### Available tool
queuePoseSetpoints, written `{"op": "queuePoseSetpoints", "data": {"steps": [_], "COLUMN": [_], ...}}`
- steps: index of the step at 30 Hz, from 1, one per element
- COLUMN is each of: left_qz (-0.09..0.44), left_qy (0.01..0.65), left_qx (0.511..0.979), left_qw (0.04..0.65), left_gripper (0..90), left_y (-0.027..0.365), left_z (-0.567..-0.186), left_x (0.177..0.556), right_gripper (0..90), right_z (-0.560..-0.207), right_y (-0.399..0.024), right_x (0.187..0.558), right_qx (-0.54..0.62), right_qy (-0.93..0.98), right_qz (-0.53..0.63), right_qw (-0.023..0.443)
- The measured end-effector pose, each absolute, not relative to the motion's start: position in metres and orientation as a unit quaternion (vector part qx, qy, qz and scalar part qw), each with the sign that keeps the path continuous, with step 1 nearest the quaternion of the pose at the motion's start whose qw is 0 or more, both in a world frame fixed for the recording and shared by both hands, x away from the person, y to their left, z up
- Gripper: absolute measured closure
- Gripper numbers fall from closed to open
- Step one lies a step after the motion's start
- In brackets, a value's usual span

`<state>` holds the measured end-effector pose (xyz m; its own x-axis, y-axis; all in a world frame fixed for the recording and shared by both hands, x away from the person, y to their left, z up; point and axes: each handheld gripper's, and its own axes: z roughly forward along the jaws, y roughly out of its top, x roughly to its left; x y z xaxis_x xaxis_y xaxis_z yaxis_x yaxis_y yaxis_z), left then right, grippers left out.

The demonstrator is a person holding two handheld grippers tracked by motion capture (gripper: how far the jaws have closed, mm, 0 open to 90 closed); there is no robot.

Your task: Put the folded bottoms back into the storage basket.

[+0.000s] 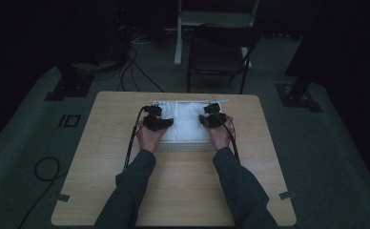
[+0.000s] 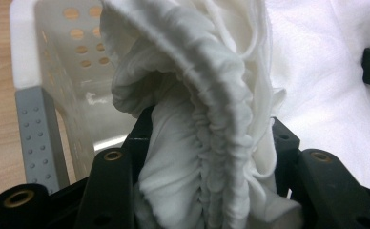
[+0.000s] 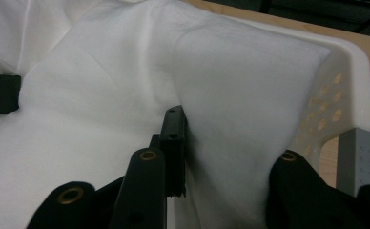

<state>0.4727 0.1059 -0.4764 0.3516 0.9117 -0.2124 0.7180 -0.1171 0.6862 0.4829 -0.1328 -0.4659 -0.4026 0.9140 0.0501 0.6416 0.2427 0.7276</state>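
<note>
A white basket (image 1: 185,144) with round holes in its walls sits in the middle of the high view, on the wooden tabletop (image 1: 183,191). A white cloth liner (image 1: 188,121) lies in it. The job looks like fitting this liner over the basket's rim.

The left gripper (image 1: 157,122) is at the left end of the basket. In the left gripper view its jaws are partly closed around a bunch of the liner's gathered stretchy edge (image 2: 211,143). The cloth stands up between them in the middle of the frame. The basket corner (image 2: 30,71) at the upper left is bare, so this edge is not over the rim yet.

The right gripper (image 1: 214,119) is at the right end. In the right gripper view its jaws pinch a fold of the liner (image 3: 231,157) tight. At the upper right of that frame the cloth already drapes over the basket's corner (image 3: 350,71).

So I think the right side is nearly done. The left edge has to be pulled out and down over its corner, and then both sides let go.
</note>
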Motion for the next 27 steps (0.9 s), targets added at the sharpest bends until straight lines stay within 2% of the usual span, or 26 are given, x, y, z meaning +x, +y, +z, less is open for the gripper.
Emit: {"op": "queuePoseSetpoints", "data": {"steps": [10,27], "left_qz": [0.127,0.164], "left_qy": [0.566,0.571], "left_qx": [0.74,0.735], "left_qw": [0.34,0.326], "left_gripper": [47.0,42.4], "left_y": [0.104,0.106], "left_z": [-0.478,-0.476], "left_x": [0.475,0.472], "right_gripper": [70.6,69.6], "right_z": [-0.471,-0.479], "right_y": [-0.13,-0.134], "right_x": [0.483,0.483], "right_qx": [0.516,0.526], "right_qy": [0.765,0.769], "right_qz": [0.33,0.308], "right_qw": [0.198,0.192]}}
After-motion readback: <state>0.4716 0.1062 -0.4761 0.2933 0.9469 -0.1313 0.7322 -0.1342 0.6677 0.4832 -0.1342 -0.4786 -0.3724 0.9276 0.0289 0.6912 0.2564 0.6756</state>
